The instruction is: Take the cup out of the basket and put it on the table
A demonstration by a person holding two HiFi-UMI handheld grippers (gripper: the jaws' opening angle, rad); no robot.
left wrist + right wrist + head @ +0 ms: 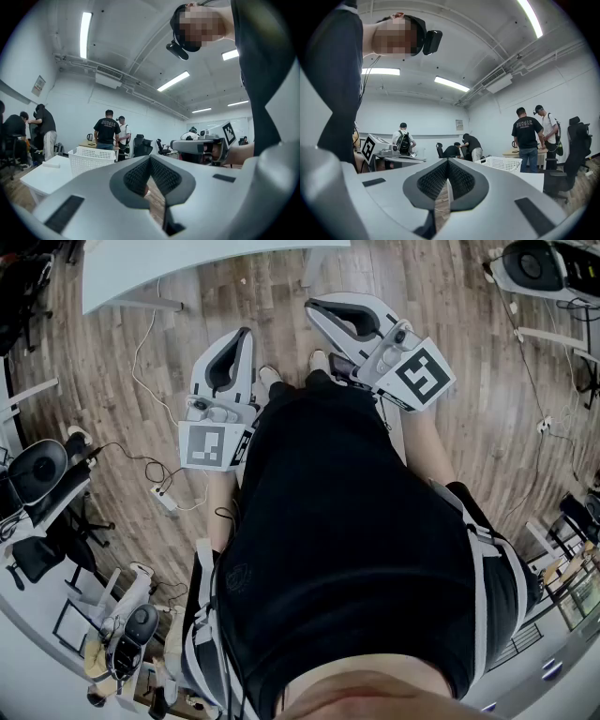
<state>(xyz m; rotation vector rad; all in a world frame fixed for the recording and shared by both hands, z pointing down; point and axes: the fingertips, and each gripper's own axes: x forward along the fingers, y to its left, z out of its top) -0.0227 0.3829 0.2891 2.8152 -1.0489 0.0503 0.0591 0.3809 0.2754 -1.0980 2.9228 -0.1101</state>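
A white lattice basket [91, 158] stands on a white table [42, 176], ahead and to the left in the left gripper view. The same basket [501, 163] and table [534, 179] lie ahead and to the right in the right gripper view. No cup shows in any view. In the head view my left gripper [246, 331] and right gripper [312, 304] are held level over the wood floor, short of the table [187, 268]. The left gripper [150, 158] has its jaws shut with nothing between them. So has the right gripper [448, 160].
Several people stand at a wooden desk [89, 143] behind the basket. Office chairs [140, 145] are near them, and one chair [576, 140] stands at the right. A power strip with cables [164, 498] lies on the floor at my left, beside another chair [37, 474].
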